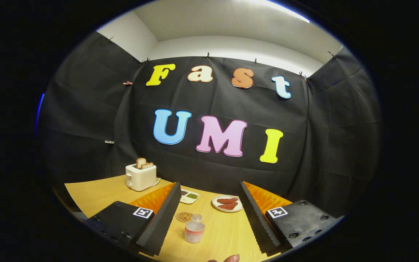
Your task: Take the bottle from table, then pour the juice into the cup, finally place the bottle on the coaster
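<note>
Gripper (209,218) jaws spread wide, holding nothing, both fingers clear of everything on the table (96,193). One bottle (194,229) stands upright on the table between the fingers, closer to the left one but not touching it; open tabletop between the bottle and the right finger. One round coaster (184,217) lies flat just beyond the bottle, slightly left, apart from it. Past the fingertips: one small tray (189,196) with two compartments, one plate (227,203) carrying two reddish pieces, the two dishes well apart from each other. One toaster (140,176) sits far left near the table's back edge, two bread slices sticking out of it. Table's back edge runs close to the booth wall. A fingertip (231,258) shows at the near edge, below the bottle.
</note>
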Demonstrator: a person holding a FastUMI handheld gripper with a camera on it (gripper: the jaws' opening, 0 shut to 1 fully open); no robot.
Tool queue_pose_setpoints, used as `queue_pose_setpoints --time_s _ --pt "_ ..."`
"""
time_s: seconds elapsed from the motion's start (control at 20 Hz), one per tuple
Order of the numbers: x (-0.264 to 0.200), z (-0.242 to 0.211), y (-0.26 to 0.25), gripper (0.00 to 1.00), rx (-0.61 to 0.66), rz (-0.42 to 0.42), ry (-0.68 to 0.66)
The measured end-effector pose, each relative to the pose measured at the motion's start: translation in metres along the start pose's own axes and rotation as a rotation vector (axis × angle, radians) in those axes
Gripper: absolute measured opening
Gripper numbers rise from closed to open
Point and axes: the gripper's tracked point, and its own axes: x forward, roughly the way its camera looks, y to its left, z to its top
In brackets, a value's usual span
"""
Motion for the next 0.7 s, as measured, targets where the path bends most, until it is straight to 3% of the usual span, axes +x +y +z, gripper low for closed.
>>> queue_pose_setpoints --time_s 0.7 --pt "0.008 -0.020 0.008 0.97 0.012 0.015 0.012"
